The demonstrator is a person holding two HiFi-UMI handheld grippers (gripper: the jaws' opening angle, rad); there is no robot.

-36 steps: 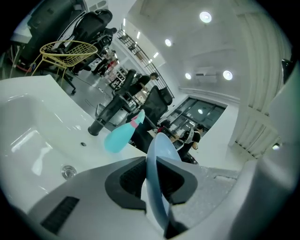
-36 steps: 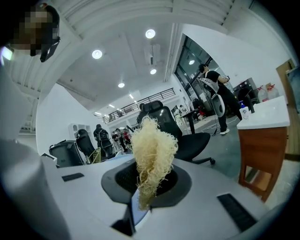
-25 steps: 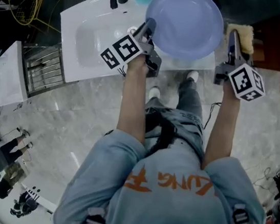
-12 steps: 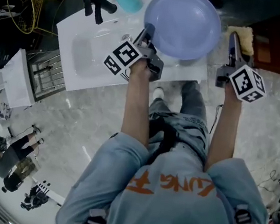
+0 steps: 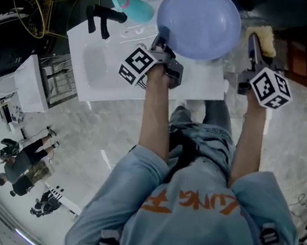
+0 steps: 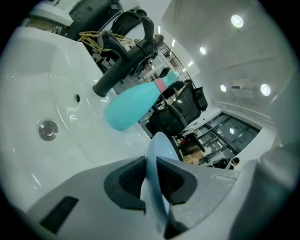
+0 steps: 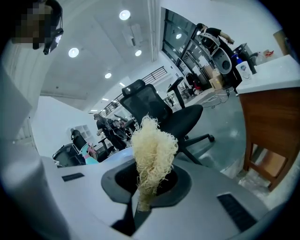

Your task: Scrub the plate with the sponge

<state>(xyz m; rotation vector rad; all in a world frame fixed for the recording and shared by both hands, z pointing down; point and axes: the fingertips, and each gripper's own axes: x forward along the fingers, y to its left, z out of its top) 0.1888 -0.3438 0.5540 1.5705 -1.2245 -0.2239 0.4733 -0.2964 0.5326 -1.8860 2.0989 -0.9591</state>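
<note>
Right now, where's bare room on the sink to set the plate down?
Bare: the basin, between faucet and left gripper; the counter strip between plate and front edge. Crowded: back edge, faucet and teal bottle side by side.

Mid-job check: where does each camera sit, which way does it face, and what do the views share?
Head view: on the person's head, steeply down at the sink; forearms, torso, left claw and right claw show.
Left gripper view: on the left claw, along jaws shut on the plate rim, toward faucet and teal bottle.
Right gripper view: on the right claw, past the gripped sponge into the room.
Shared: head and left gripper views both show plate, faucet, teal bottle.
</note>
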